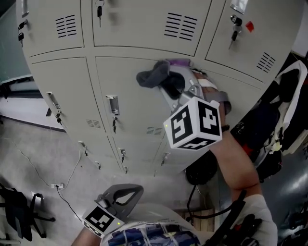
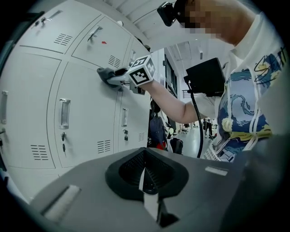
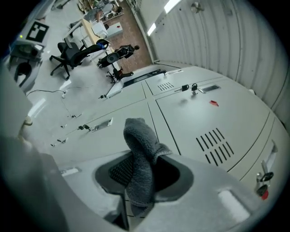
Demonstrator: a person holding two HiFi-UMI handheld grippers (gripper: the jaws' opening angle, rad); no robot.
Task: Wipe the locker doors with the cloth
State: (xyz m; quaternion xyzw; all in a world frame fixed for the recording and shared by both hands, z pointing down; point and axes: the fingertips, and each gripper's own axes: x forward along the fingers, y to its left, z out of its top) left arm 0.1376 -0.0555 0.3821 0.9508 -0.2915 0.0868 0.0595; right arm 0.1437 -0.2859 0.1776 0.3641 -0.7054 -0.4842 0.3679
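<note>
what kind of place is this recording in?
Probably a workplace locker room or lab corridor: banks of pale grey metal lockers with vent slots, keys hanging in their locks, and black swivel office chairs on the open floor beyond.

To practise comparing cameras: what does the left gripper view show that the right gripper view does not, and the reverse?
Only the left gripper view: the person's forearm, and that the left gripper is shut, empty. Only the right gripper view: a black office chair, and the cloth pinched by the right gripper. Both: the cloth and the grey locker doors.
</note>
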